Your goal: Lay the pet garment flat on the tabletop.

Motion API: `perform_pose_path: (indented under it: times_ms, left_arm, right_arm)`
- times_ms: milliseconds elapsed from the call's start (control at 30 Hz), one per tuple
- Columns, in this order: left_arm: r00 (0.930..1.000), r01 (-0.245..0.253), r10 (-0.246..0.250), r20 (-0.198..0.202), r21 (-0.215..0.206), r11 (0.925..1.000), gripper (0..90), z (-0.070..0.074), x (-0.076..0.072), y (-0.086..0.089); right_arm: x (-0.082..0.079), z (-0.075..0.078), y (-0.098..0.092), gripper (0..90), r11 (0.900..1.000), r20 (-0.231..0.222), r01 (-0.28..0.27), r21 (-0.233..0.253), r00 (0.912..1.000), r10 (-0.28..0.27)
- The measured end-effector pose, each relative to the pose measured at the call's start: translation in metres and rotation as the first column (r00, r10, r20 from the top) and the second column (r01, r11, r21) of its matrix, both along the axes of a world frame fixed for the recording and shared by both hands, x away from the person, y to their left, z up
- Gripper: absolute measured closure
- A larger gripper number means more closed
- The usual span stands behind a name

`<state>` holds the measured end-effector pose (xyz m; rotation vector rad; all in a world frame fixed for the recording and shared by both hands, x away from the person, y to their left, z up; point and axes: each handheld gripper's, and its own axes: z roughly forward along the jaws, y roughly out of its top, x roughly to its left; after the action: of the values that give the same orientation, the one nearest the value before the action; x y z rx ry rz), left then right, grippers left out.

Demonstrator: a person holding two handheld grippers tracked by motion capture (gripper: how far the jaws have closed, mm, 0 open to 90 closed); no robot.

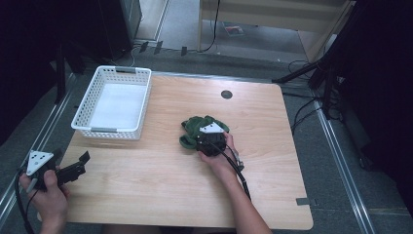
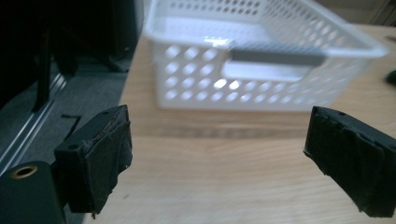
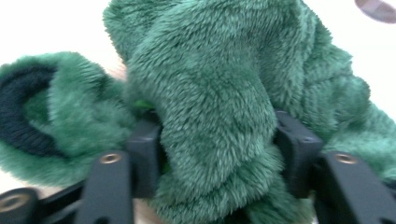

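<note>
Wooden table [image 1: 160, 180] seen from above, rounded corners, small dark round grommet [image 1: 226, 94] near the far edge. White perforated basket [image 1: 113, 102] at the far left corner of the table, long side running away from the person, inside bare and white. Green plush item [image 1: 197, 128] near the table's centre, lying directly on the wood, well apart from the basket and to its right.

Right gripper [image 1: 204, 139] at the near side of the plush item, held by the right hand [image 1: 220, 157], forearm entering from the bottom edge, grey three-cornered plate on top, black cable trailing back along the wrist. In the right gripper view, right gripper [image 3: 217, 158] with both black jaws pressed into a thick fold of the green plush item [image 3: 210, 102], fur bulging between and over them: jaws clamped on the plush. Darker ribbed cuff or opening visible at the left of that view, ringed with green fur.

Left gripper [image 1: 84, 163] at the near left corner of the table, held by the left hand [image 1: 48, 192], jaws pointing toward the basket. In the left gripper view, left gripper [image 2: 217, 163] with jaws spread wide apart, nothing between them but bare wood; basket [image 2: 261, 65] straight ahead, near end wall with its handle slot facing the camera, slightly blurred.
</note>
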<state>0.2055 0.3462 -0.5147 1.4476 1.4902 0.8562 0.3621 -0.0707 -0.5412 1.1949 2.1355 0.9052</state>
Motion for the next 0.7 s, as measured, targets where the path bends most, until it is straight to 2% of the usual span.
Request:
perform_pose_path:
  times_ms: [33, 67, 100, 133, 233, 333, 433, 533, 567, 600, 700]
  left_arm:
    - [1.0000, 0.000, 0.000, 0.000, 0.000, 1.0000, 7.6, 0.000, 0.000, 0.000]
    - [0.9996, 0.020, -0.020, 0.021, 0.003, 0.9998, 7.6, 0.010, 0.003, -0.012]
    - [0.9996, 0.020, -0.020, 0.021, 0.003, 0.9998, 7.5, 0.010, 0.003, -0.012]
    - [0.9982, 0.041, -0.041, 0.044, 0.004, 0.9992, 7.5, 0.020, 0.008, -0.023]
    - [0.9952, 0.076, -0.075, 0.063, -0.015, 0.9970, 7.6, 0.033, 0.019, -0.041]
    - [0.9892, 0.123, -0.120, 0.083, -0.035, 0.9917, 7.6, 0.041, 0.026, -0.059]
    - [0.9799, 0.187, -0.183, 0.079, -0.047, 0.9812, 7.6, 0.043, 0.031, -0.078]
    - [0.9675, 0.247, -0.244, 0.067, -0.046, 0.9679, 7.6, 0.042, 0.033, -0.097]
    - [0.9675, 0.247, -0.244, 0.067, -0.046, 0.9679, 7.6, 0.042, 0.033, -0.097]
    - [0.9582, 0.283, -0.281, 0.055, -0.047, 0.9579, 7.6, 0.041, 0.033, -0.108]
    - [0.9419, 0.335, -0.333, 0.046, -0.043, 0.9414, 7.6, 0.041, 0.031, -0.119]
  right_arm:
    - [0.000, 0.000, 0.000, 55.6, 1.000, 0.017, 0.000, -0.015, 0.9998, 0.000]
    - [0.000, 0.001, 0.001, 62.8, 1.000, 0.037, 0.004, -0.023, 0.9993, -0.003]
    - [0.000, 0.002, 0.000, 67.1, 1.000, 0.053, 0.006, -0.024, 0.9986, -0.005]
    - [0.001, 0.003, -0.001, 70.7, 1.000, 0.059, 0.016, -0.018, 0.9982, -0.015]
    - [0.000, 0.009, -0.008, 74.8, 0.999, 0.050, 0.015, 0.028, 0.9986, -0.017]
    - [-0.010, 0.018, -0.014, 75.6, 0.999, 0.080, -0.002, 0.032, 0.9968, -0.001]
    - [-0.023, 0.031, -0.019, 75.4, 0.999, 0.103, -0.012, 0.050, 0.9946, 0.006]
    - [-0.039, 0.045, -0.021, 75.3, 0.997, 0.130, -0.054, 0.053, 0.9905, 0.046]
    - [-0.039, 0.045, -0.021, 75.3, 0.997, 0.130, -0.054, 0.053, 0.9905, 0.046]
    - [-0.050, 0.055, -0.022, 75.3, 0.995, 0.147, -0.077, 0.057, 0.9868, 0.068]
    - [-0.064, 0.067, -0.026, 75.3, 0.992, 0.163, -0.098, 0.082, 0.9831, 0.084]
